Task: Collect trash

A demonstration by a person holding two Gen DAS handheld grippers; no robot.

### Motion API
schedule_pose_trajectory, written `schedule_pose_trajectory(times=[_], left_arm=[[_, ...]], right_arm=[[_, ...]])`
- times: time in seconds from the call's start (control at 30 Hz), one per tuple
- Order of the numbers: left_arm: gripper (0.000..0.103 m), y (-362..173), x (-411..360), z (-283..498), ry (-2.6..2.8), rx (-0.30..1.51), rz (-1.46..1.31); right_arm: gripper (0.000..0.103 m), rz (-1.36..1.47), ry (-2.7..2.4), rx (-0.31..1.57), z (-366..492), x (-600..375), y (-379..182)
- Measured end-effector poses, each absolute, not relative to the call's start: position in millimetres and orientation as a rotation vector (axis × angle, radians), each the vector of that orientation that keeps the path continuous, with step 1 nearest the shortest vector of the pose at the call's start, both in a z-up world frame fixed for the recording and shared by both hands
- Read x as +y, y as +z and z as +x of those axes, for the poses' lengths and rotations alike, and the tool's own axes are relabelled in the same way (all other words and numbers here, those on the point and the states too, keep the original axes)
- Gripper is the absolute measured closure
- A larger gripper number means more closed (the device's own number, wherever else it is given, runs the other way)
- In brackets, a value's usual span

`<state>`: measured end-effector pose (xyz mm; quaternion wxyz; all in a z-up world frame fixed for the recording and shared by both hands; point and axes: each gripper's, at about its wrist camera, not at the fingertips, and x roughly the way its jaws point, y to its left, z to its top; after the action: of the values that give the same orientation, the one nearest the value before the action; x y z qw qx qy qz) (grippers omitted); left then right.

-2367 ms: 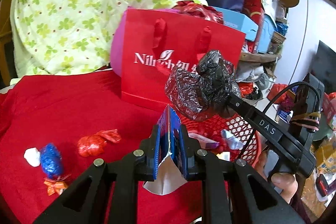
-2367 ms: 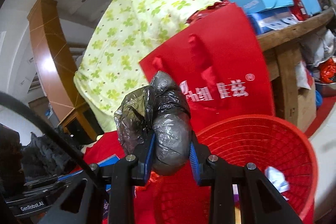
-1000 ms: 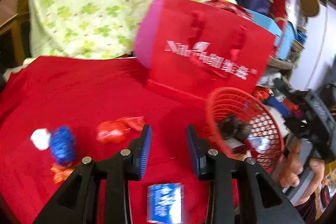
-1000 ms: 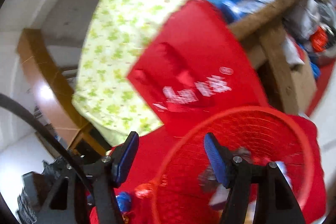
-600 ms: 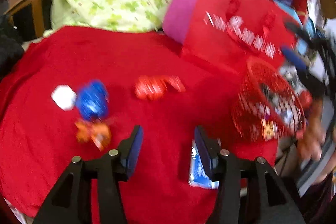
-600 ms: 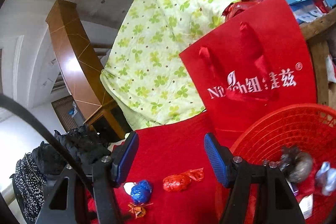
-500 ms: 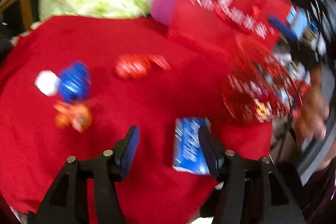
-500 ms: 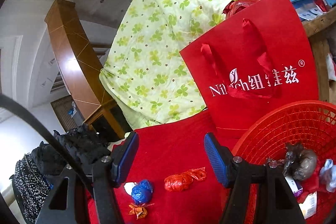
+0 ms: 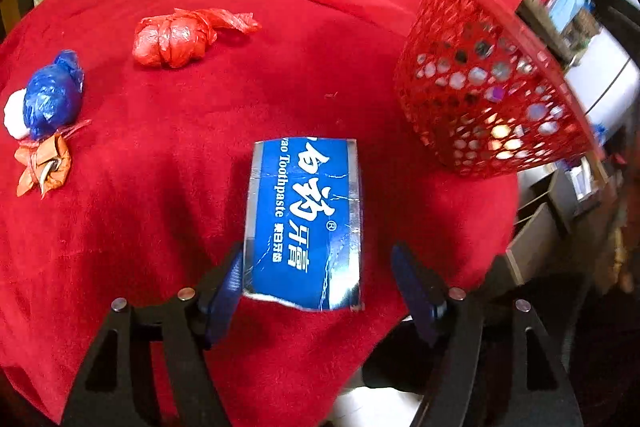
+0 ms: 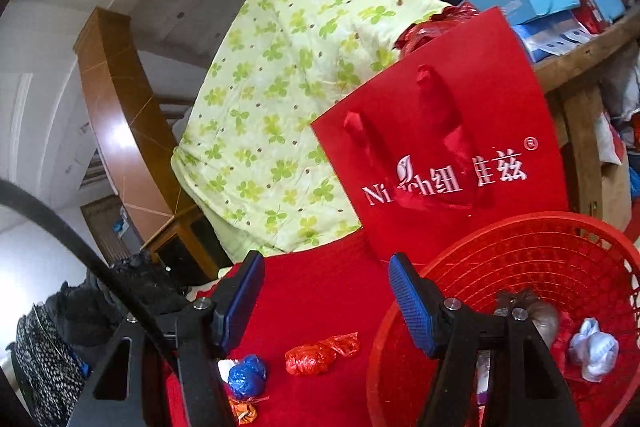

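Red cloth (image 9: pixel 168 227) covers the table in a cluttered room, with a red gift bag (image 10: pixel 460 147) standing behind a red mesh basket (image 9: pixel 480 99).

Your left gripper (image 9: pixel 318 291) is spread wide, its jaws either side of the near end of a flattened blue toothpaste box (image 9: pixel 306 223) lying on the cloth near the table's front edge. Your right gripper (image 10: pixel 326 301) hangs spread and empty beside the basket rim.

Risks, as I judge them: the box is flat and lies flush, so closing on its broad width may buckle it or make it slide away toward the edge. The basket looks light and sits at the table's corner, so a bump could tip it off.

Count outside the basket: one toothpaste box, one red plastic bundle (image 9: pixel 180 37), one blue plastic bundle (image 9: pixel 54 97), one white scrap (image 9: pixel 12 115) touching the blue one, one orange wrapper (image 9: pixel 44 163). Five pieces.

Inside the basket you can make out a dark bundle (image 10: pixel 536 315), a pale blue wad (image 10: pixel 594 347), and part of a carton; more may be hidden.
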<state>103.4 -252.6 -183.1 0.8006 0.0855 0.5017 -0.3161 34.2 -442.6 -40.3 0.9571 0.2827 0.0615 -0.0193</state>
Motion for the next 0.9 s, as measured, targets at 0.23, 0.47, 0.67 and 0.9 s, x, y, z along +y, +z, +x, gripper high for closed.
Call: schedule_pose_trajectory(times=[0.23, 0.47, 0.67, 0.9], left_arm=[[0.046, -190.7, -251.7, 105.4, -0.667, 1.046, 0.178], [0.046, -135.8, -244.7, 105.9, -0.676, 0.895, 0.163], [0.046, -50.8, -271.4, 99.3, -0.749, 0.692, 0.193], [0.045, -18.5, -323.9, 90.2, -0.853, 0.645, 0.202]], right_arm=[[0.034, 0.61, -0.061, 0.107, 25.5, -458.0, -40.5], [0.034, 0.637, -0.089, 0.075, 17.3, -465.6, -39.5], [0.034, 0.694, -0.139, -0.003, -4.2, -485.7, -40.5], [0.034, 0.74, -0.273, -0.154, -47.1, -514.1, -42.3]])
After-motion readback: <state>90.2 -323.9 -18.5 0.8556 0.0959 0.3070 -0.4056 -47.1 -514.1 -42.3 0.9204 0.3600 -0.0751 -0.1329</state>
